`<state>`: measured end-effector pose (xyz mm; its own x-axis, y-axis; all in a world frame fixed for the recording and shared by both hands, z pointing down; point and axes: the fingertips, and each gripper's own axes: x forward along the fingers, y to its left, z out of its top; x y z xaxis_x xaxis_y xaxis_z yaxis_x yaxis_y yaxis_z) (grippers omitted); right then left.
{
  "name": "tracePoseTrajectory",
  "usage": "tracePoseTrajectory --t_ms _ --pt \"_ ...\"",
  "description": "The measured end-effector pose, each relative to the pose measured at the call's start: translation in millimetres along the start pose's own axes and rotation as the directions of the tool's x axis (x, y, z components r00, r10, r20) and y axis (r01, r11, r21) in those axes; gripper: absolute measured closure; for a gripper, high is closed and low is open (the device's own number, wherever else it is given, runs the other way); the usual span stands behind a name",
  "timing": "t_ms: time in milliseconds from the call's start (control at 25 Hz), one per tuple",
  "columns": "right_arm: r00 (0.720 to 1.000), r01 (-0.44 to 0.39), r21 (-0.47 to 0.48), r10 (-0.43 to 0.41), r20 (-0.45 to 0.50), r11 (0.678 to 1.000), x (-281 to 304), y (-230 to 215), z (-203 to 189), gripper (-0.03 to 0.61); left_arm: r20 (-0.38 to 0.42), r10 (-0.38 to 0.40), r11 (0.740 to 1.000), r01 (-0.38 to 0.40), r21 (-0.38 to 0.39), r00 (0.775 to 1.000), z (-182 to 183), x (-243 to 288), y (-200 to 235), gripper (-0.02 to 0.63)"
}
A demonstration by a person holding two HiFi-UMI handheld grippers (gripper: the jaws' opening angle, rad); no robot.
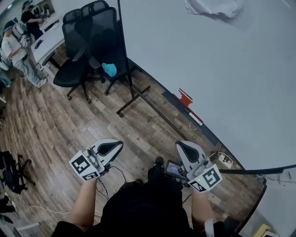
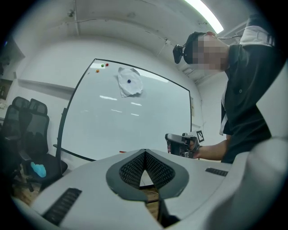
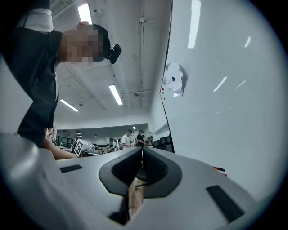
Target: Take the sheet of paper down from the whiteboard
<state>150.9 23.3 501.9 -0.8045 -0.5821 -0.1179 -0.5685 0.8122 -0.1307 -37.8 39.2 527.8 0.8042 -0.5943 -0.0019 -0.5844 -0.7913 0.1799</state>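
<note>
A crumpled white sheet of paper (image 1: 213,7) sits at the top right of the head view, held by a small dark magnet (image 2: 129,81) on a large white whiteboard (image 1: 222,83). Low in the frame, the left gripper (image 1: 111,147) and the right gripper (image 1: 186,150) are both clenched on nothing, well apart from the paper.

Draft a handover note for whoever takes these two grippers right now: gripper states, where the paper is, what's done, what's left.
Left gripper: shut, empty, held low in front of the person.
Right gripper: shut, empty, low beside the whiteboard.
Sheet of paper: crumpled, up near the top of the whiteboard, with a dark dot at its middle, probably a magnet.
Done: nothing yet; the paper is untouched.
Left: raise a gripper to the paper, open it, grip an edge and pull the paper off.
</note>
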Motion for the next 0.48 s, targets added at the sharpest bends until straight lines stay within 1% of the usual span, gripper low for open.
tracePoseTrajectory --t_ms 120,240,360,480 --pt "0.999 -0.046 -0.029 0.046 -0.004 0.999 16 -30 7 0.558 0.000 -0.010 1.000 0.010 0.006 1.000 8 39 19 0.604" --pt "0.994 -0.100 -0.083 0.097 -0.041 0.992 33 -60 10 0.558 -0.004 -0.017 1.000 0.017 0.024 1.000 19 82 39 0.603" --pt "0.988 -0.148 -0.117 0.142 -0.060 0.982 55 -71 21 0.558 -0.003 -0.015 0.999 0.015 0.036 1.000 30 113 55 0.603" --pt "0.980 -0.194 -0.123 0.187 -0.068 0.973 70 -82 30 0.558 0.000 -0.011 0.999 0.011 0.044 1.000 39 141 67 0.604"
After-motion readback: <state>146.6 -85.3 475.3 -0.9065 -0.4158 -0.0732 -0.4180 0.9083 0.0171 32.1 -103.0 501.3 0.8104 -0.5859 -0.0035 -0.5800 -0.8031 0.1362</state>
